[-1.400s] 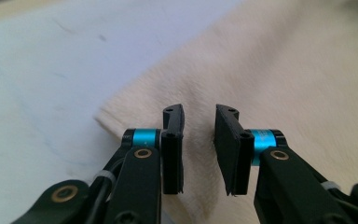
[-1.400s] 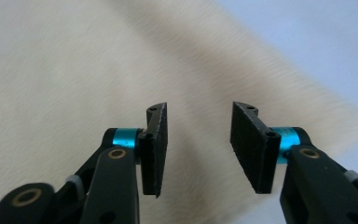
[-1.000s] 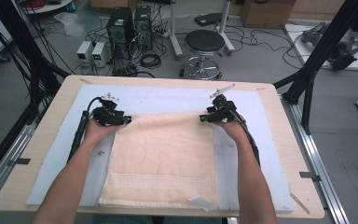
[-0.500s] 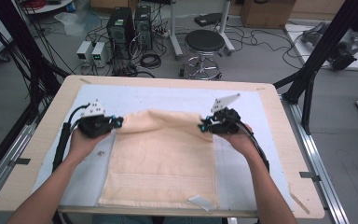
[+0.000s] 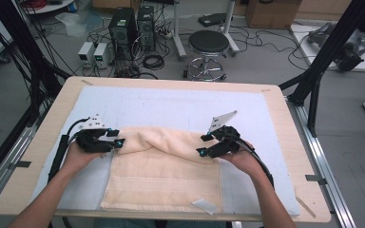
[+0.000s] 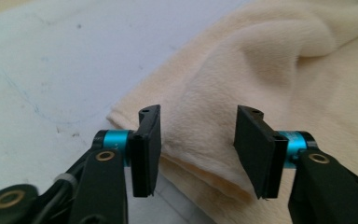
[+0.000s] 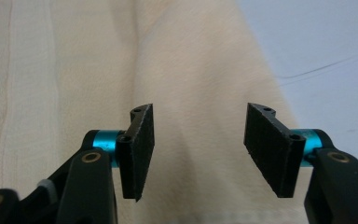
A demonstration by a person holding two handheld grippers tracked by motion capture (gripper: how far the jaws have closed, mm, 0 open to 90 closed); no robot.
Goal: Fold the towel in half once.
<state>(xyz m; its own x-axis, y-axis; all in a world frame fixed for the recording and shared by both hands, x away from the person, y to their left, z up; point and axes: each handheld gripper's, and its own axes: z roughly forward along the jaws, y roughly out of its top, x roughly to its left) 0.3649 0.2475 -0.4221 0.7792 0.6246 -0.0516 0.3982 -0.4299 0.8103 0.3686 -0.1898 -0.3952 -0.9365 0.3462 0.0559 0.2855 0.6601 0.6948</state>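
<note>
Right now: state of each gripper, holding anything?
Left gripper: just reopened, jaws apart around the towel fold, not pinching it.
Right gripper: just reopened, jaws apart over the towel, holding nothing.

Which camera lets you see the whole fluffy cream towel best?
The high view: the whole fluffy cream towel lies on the table, far edge rumpled. The left gripper view shows its folded corner; the right gripper view, a close stretch.

Bare mat beyond rumpled towel ridge
</note>
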